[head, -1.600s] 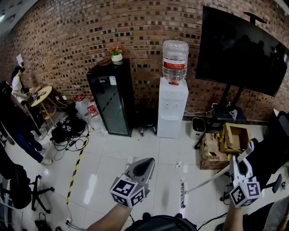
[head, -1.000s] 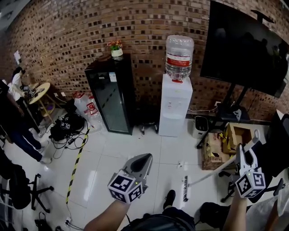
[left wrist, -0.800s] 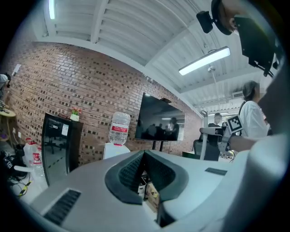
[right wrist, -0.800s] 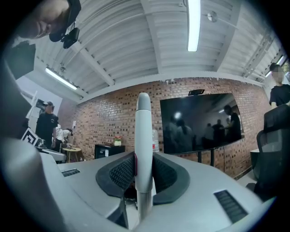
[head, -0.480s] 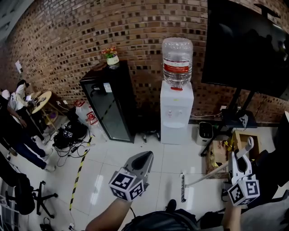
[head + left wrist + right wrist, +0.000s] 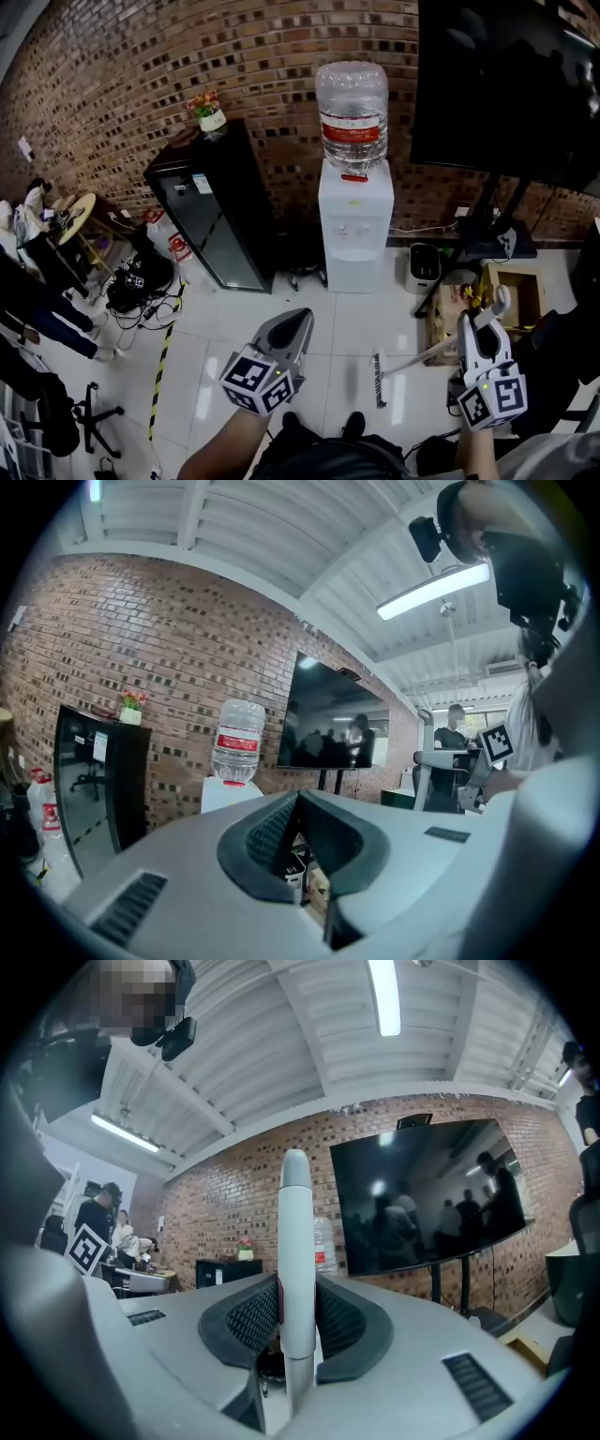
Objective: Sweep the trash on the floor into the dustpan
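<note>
I'm looking down at the floor (image 6: 244,309), with both grippers showing low in the head view. The right gripper (image 6: 482,326), at about 4 o'clock, is clamping the handle (image 6: 295,1241) of the broom. In the right gripper view the pale pole is standing straight up between the two ribbed pads (image 6: 253,1321), and both are pressing on it. From that grip the handle is slanting down toward 8 o'clock. The broom head (image 6: 378,379) is hanging at its far end, over the white tiles between the two grippers; I cannot tell whether the bristles are touching the floor.

The left gripper (image 6: 298,323), near 6 o'clock, is pointing toward 1 o'clock. Its jaws are meeting at the tips and gripping nothing; the left gripper view is showing only a narrow gap behind the tips.

A dispenser (image 6: 354,230) is standing at 12 o'clock against the brick wall (image 6: 112,75). A black fridge (image 6: 202,220) is standing beside it at 10 o'clock, and a dark TV (image 6: 506,84) is filling the 2 o'clock corner. An open box (image 6: 518,291) is lying at 3 o'clock, just beyond the right gripper. Yellow-and-black tape (image 6: 159,370) is running along the tiles at 8 o'clock. My shoes (image 6: 354,427) are showing at 6 o'clock.
</note>
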